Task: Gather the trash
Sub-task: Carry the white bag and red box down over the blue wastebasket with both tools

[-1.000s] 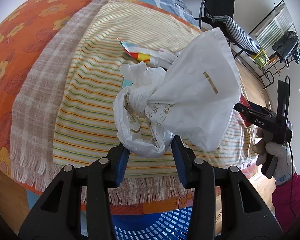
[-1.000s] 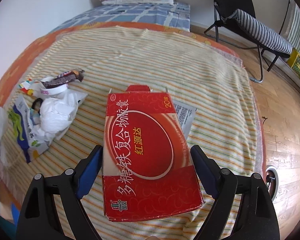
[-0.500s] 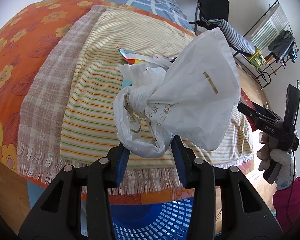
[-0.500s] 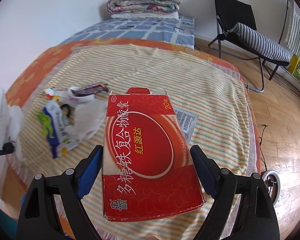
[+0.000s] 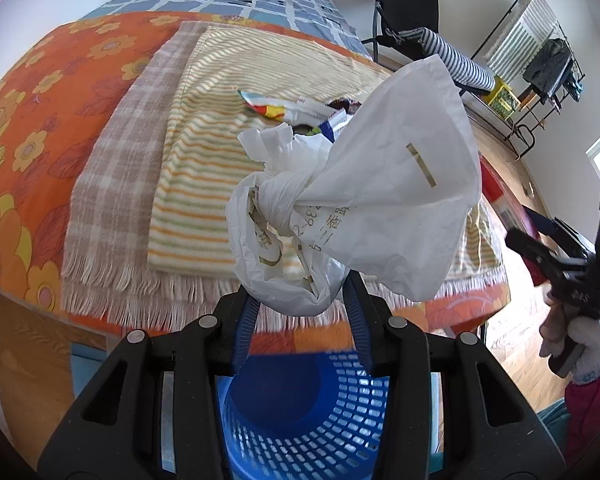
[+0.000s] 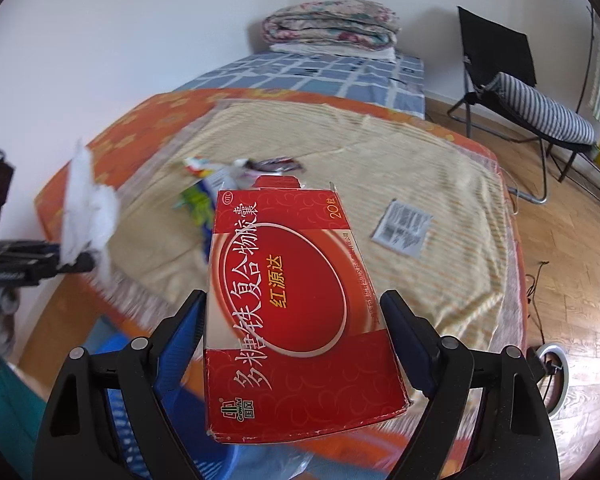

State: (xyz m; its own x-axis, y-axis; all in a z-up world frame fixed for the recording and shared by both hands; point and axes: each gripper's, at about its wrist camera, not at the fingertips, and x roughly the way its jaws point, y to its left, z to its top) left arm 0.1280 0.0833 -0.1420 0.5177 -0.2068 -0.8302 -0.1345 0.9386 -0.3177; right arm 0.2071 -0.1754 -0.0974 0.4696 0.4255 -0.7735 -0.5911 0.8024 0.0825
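Observation:
My left gripper (image 5: 298, 300) is shut on a knotted white plastic bag (image 5: 276, 248) with a sheet of white paper (image 5: 396, 184) bunched into it. It hangs past the bed's edge, above a blue mesh basket (image 5: 300, 404). My right gripper (image 6: 296, 300) is shut on a flat red medicine box (image 6: 296, 312), held in the air over the bed's near edge. The basket (image 6: 116, 396) shows blurred at the lower left there. The left gripper (image 6: 74, 264) with its white bag (image 6: 88, 212) appears on the left. Several wrappers (image 6: 204, 196) and a printed leaflet (image 6: 404, 228) lie on the striped blanket (image 6: 340, 152).
The bed has an orange flowered cover (image 5: 40, 92) and folded quilts (image 6: 332, 28) at its head. A black folding chair (image 6: 512, 80) with a striped cushion stands on the wooden floor (image 6: 572, 260). A drying rack (image 5: 540, 52) stands by the wall. A person's gloved hand (image 5: 580, 328) holds the right gripper.
Both grippers have drawn back and up from the bed with their loads. The red box has come off the blanket and away from the leaflet. The blue basket has come into view under the left gripper.

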